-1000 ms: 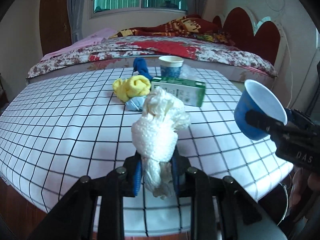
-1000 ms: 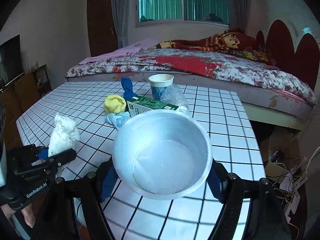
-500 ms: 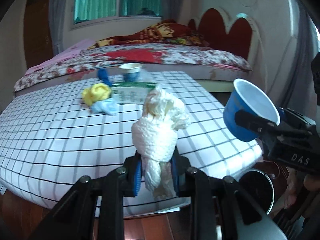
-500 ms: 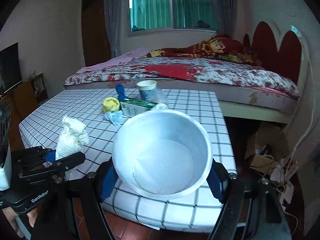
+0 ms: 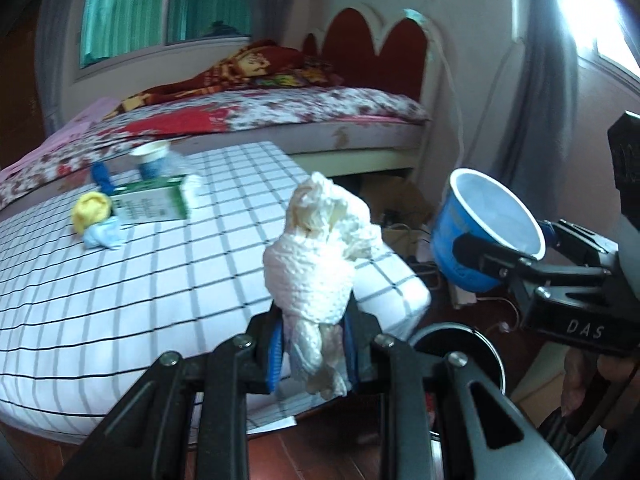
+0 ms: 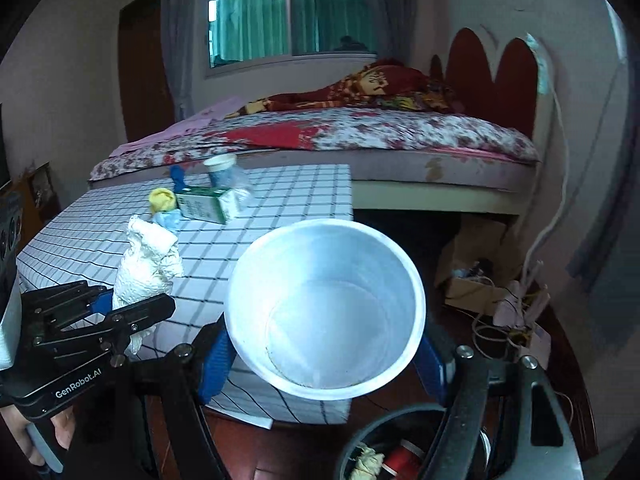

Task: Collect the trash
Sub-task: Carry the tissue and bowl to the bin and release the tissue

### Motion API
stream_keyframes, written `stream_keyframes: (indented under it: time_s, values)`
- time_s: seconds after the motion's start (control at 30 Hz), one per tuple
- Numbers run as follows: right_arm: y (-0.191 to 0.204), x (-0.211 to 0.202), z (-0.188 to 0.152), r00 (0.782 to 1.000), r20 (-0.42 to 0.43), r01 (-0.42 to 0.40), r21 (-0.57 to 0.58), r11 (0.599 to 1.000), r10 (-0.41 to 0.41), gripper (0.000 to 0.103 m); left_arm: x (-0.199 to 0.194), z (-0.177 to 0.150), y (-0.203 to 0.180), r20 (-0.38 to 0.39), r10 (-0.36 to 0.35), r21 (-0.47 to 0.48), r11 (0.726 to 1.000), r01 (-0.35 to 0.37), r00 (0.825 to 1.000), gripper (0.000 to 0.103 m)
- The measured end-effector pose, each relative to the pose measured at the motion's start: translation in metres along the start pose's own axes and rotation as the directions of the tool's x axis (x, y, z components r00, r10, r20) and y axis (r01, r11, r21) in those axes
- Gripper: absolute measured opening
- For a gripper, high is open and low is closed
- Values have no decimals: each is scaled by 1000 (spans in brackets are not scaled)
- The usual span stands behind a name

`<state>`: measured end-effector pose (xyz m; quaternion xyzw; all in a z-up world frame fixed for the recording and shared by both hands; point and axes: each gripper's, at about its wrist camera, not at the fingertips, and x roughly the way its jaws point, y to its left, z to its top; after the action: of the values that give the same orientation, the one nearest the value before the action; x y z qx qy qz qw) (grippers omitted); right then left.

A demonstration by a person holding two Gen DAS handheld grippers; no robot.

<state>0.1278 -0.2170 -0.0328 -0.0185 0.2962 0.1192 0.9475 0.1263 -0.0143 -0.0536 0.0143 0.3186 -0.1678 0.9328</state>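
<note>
Nearest you, your left gripper point(image 5: 314, 344) is clamped on the crumpled white tissue point(image 5: 316, 248), and your right gripper point(image 6: 324, 354) pinches the blue paper cup point(image 6: 326, 312) by its sides. Both hang off the table's corner, above the dark bin point(image 6: 400, 446) at lower frame, which already holds some scraps. Neither load is dropped yet. Farther back, upper left on the checked table point(image 5: 168, 272), the green carton point(image 5: 150, 204), yellow wad point(image 5: 92, 210), pale blue wad point(image 5: 102, 236) and another cup point(image 5: 152, 158) are left to collect.

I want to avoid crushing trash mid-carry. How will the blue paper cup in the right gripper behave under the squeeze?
The blue paper cup looks thin-walled and empty, so probably light and easily dented. Its rim is round in the right gripper, so the grip seems gentle enough. Tapered sides might let it slip.
</note>
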Motion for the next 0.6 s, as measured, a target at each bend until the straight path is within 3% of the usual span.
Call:
stream_keyframes:
  time_s: [0.4,0.6]
  values:
    - [-76,-20,-51,996,-65,64,68,996,-59,78,26,-14,-77,-82,-141,127,980,150,987,25]
    - [-111,-22,-80,992,-115,62,70,996,-54,78,47,-31,-113,-168,-229,176,950,258,959,26]
